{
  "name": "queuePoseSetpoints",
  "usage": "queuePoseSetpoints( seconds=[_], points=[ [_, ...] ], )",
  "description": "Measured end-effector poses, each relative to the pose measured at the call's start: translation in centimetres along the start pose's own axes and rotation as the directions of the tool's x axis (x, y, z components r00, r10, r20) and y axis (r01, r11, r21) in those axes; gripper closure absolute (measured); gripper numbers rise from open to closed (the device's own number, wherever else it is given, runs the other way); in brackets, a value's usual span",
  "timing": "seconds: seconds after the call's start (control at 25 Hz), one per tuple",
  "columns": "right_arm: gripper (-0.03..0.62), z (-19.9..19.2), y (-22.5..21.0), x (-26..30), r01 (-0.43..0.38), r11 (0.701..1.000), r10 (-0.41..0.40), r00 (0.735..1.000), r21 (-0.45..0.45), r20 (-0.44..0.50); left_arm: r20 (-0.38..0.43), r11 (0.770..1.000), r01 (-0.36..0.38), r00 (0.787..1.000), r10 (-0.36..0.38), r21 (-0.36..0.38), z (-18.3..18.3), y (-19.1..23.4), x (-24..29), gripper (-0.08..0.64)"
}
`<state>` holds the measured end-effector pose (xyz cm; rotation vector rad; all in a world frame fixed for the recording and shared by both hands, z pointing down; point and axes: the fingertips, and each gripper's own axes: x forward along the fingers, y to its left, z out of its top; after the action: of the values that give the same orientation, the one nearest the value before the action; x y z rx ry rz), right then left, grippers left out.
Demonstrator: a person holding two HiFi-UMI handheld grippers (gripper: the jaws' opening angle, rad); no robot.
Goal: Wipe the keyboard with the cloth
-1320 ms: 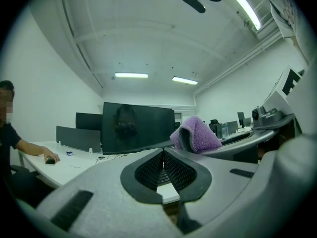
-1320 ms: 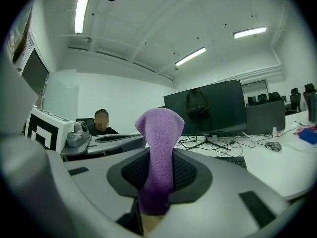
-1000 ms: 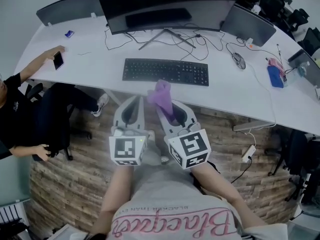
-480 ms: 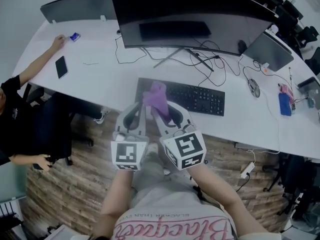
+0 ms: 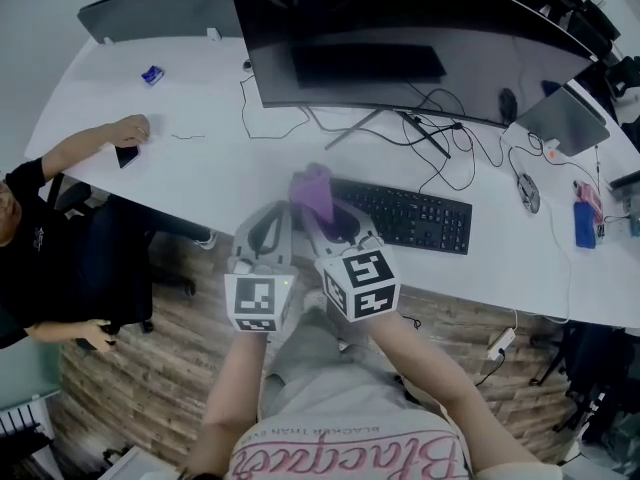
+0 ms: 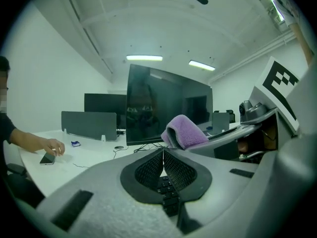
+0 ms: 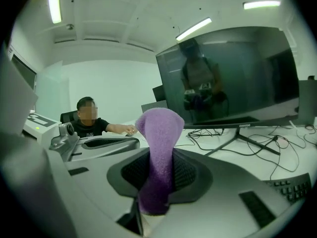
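Purple cloth (image 5: 313, 190) pinched in jaws of right gripper (image 7: 158, 165), near left end of keyboard (image 5: 415, 218) on tabletop (image 5: 200, 168); left gripper (image 6: 162, 156) jaws pressed together, empty. Liable to slip from pinch if dragged hard across keys; hard jaw tips apt to shove keyboard.

Your head camera is looking steeply down on the worktop (image 5: 200, 168). Cameras on the left gripper (image 5: 272, 218) and right gripper (image 5: 330, 218) are facing forward, sharing the monitor (image 6: 168, 108).

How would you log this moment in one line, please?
right gripper: shut on purple cloth | left gripper: shut, empty | cloth over keyboard left end
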<state>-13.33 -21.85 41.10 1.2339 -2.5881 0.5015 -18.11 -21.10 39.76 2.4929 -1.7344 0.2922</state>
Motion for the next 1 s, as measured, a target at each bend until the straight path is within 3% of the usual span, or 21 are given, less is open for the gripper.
queuePoseSetpoints(
  seconds=[0.56, 0.76, 1.0],
  points=[
    [0.502, -4.7, -2.6, 10.1, 0.040, 0.996, -0.021, 0.978, 0.086, -0.208, -0.133, 0.999, 0.034, 0.990, -0.038, -0.037, -5.1, 4.3, 5.7, 0.552],
    [0.502, -5.6, -3.4, 11.5, 0.062, 0.989, -0.029, 0.971, 0.132, -0.238, -0.152, 0.998, 0.030, 0.988, -0.037, -0.053, -6.2, 5.3, 6.1, 0.552],
    [0.502, -6.5, -4.1, 12.6, 0.084, 0.991, -0.052, 0.958, 0.103, -0.281, -0.176, 0.997, 0.033, 0.983, -0.046, -0.072, -7.1, 5.8, 6.6, 0.552]
  ],
)
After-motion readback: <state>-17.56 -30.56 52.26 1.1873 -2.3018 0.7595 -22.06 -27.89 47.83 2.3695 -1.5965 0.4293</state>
